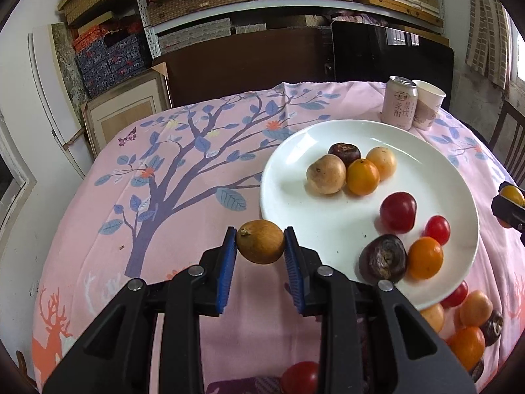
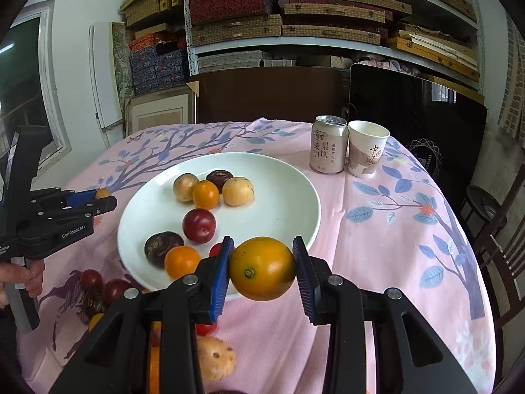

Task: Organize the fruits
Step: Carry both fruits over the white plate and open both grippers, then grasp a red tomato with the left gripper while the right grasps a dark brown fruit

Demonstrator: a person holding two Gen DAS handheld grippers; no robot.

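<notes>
My left gripper [image 1: 260, 246] is shut on a small tan-brown fruit [image 1: 260, 242], held above the cloth just left of the white plate [image 1: 295, 197]. In the right wrist view my right gripper [image 2: 262, 269] is shut on an orange fruit [image 2: 262, 267], above the near rim of the plate [image 2: 295, 197]. The plate carries several fruits: tan, orange, red and dark purple ones. The left gripper [image 2: 98, 197] shows at the left edge of that view, held by a hand [image 2: 23, 275]. The right gripper [image 1: 512, 202] with its orange fruit peeks in at the right edge of the left wrist view.
Several loose fruits [image 1: 469, 328] lie on the pink tree-patterned tablecloth [image 1: 164, 180] near the plate's front edge. A drink can [image 2: 329, 144] and a paper cup [image 2: 367, 152] stand behind the plate. Dark panels, shelves of boxes and a chair [image 2: 505, 229] surround the table.
</notes>
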